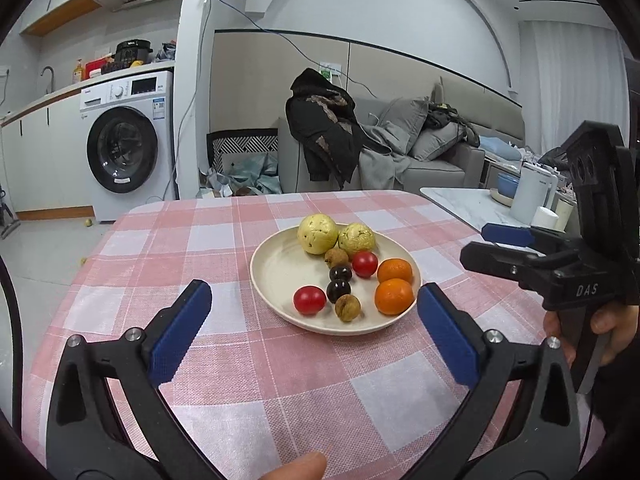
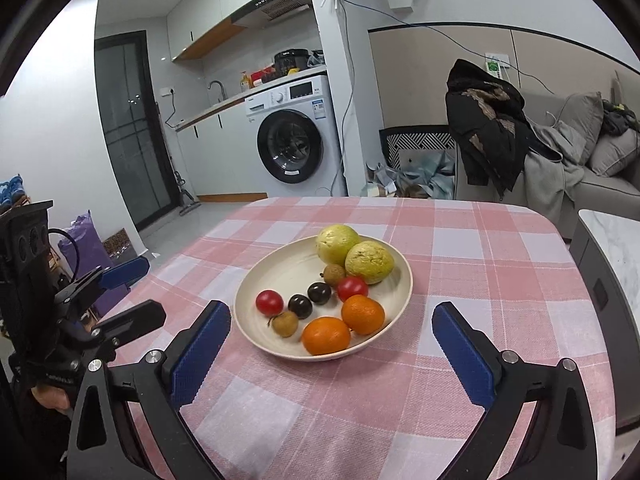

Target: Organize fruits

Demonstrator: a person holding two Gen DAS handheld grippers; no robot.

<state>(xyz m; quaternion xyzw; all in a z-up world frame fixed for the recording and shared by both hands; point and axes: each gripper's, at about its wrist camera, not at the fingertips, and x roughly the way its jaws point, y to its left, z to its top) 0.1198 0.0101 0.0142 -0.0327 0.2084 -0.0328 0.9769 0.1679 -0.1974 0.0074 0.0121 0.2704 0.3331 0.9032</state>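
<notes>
A cream plate (image 1: 280, 268) (image 2: 280, 272) sits mid-table on a pink checked cloth (image 1: 240, 380). It holds two yellow-green guavas (image 1: 317, 234), two oranges (image 1: 394, 297), two red tomatoes (image 1: 309, 300), two dark plums (image 1: 338, 290) and two brown longans (image 1: 347, 308). My left gripper (image 1: 315, 290) hovers just short of the plate's near rim, open wide, nothing between its blue pads. My right gripper (image 2: 330, 309) is likewise open and empty in front of the plate. Each shows in the other's view: the right gripper (image 1: 478, 243) at the right, the left gripper (image 2: 152, 288) at the left.
A white marble side table (image 1: 460, 200) with a white kettle (image 1: 532, 192) and cups stands right of the table. Beyond the far edge are a sofa with a black coat (image 1: 320, 136) and a washing machine (image 1: 124, 148). A thumb (image 1: 296, 468) shows at the bottom.
</notes>
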